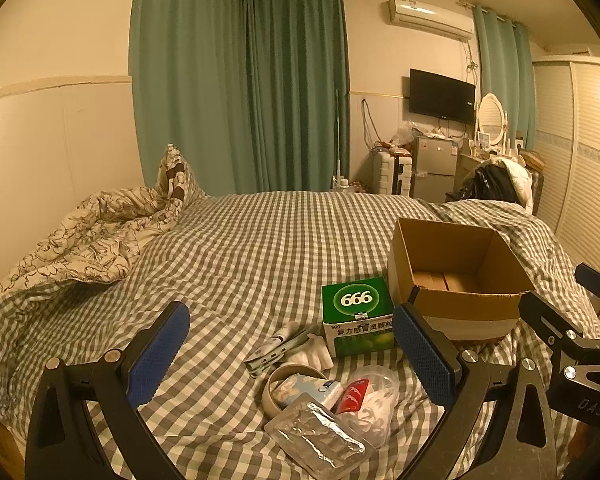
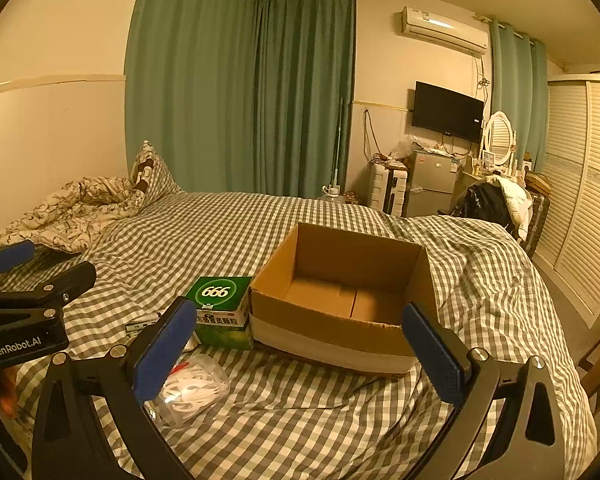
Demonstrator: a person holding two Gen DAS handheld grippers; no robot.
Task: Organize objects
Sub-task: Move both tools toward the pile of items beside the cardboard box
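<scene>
An open, empty cardboard box (image 1: 460, 280) (image 2: 340, 292) stands on the checked bed. A green "666" medicine box (image 1: 358, 316) (image 2: 222, 312) stands against its left side. In front lie a nail clipper and tube (image 1: 278, 346), a roll of tape (image 1: 288, 384), a silver blister pack (image 1: 316, 436), a red sachet (image 1: 354, 394) and a clear bag of white cable (image 2: 190, 390). My left gripper (image 1: 292, 354) is open and empty above these small items. My right gripper (image 2: 300, 354) is open and empty in front of the cardboard box.
A crumpled floral duvet (image 1: 88, 240) lies at the bed's left. Green curtains (image 1: 240, 80), a fridge (image 1: 434, 168), a dressing table (image 1: 492, 136) and a louvred wardrobe (image 2: 580, 200) stand beyond the bed.
</scene>
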